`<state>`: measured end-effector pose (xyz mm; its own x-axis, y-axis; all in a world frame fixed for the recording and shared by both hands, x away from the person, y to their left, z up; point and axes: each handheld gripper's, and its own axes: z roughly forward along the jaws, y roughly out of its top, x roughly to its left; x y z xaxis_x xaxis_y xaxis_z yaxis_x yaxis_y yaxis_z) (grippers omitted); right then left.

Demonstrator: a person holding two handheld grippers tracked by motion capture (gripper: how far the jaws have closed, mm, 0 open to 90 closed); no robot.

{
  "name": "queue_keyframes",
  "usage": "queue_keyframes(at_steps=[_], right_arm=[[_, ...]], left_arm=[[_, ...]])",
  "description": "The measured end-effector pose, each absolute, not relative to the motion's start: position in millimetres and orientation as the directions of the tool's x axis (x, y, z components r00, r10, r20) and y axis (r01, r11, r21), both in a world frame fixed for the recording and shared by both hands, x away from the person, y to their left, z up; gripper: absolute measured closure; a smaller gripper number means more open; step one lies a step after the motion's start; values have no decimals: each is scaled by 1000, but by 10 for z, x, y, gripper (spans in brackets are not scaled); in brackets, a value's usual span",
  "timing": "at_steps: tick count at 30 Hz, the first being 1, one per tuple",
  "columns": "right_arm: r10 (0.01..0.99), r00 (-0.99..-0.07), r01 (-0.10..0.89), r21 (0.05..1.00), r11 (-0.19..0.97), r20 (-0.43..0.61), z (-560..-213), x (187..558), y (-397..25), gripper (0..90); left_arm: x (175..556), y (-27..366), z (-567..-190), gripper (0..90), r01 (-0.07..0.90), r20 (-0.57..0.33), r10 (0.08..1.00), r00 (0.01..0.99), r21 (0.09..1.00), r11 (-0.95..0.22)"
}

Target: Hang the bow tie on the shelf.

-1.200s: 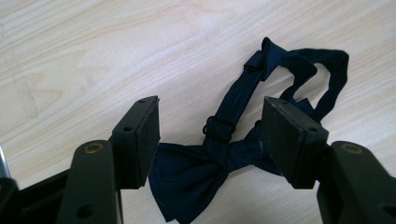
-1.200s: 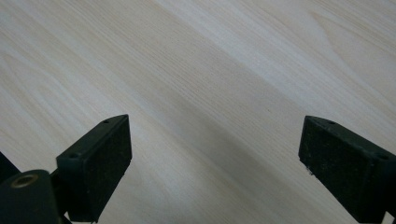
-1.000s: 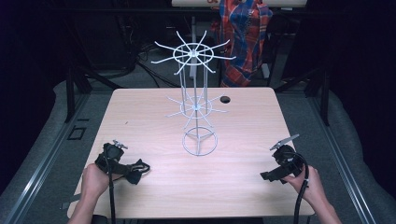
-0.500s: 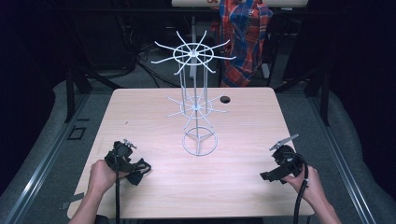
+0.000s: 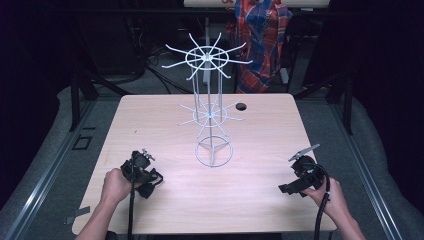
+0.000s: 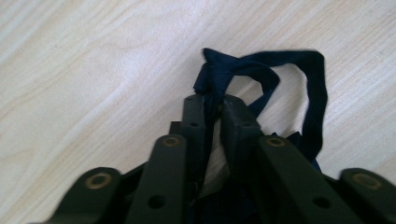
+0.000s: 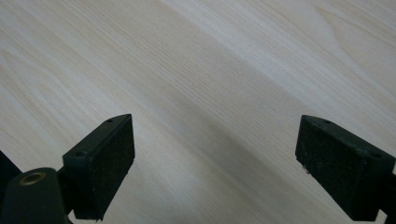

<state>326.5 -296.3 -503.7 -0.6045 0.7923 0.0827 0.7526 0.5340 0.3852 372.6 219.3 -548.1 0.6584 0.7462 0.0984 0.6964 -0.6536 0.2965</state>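
The dark strap point(image 6: 261, 74) sat pinched in the left claw point(image 6: 212, 100), low over the worktop point(image 5: 250, 200) — hanging it on the wire rack point(image 5: 209, 112) remained; the right claw point(image 7: 215, 158) gaped wide — empty.

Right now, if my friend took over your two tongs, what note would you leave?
Left tongs: shut on a dark blue cloth loop, low over the table near its front left.
Right tongs: open, holding nothing, over bare wood at the front right.
White wire rack: mid-table, hooks bare.
Done: loop gripped.
Left: probably hang it on a hook.
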Motion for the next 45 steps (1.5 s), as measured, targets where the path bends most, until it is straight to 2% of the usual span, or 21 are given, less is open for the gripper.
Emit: queue_keyframes(at_steps=[4,6,28,45], right_arm=[[791,-606,753,384,535,85,-5036,3267,-2966,116],[792,-603,754,390,529,93,-5039,3264,-2966,119],[797,-599,754,391,528,81,-5042,3265,-2978,125],[795,-602,755,377,537,75,-5052,3279,-2970,125]], left_arm=[[3714,2201,-5449,853,690,102,749,655,323,-647],[3711,2235,-5399,858,693,84,764,640,365,-621],[3627,2357,-5121,864,658,63,808,585,546,-519],[3572,2291,-4939,866,617,70,814,577,615,-491]])
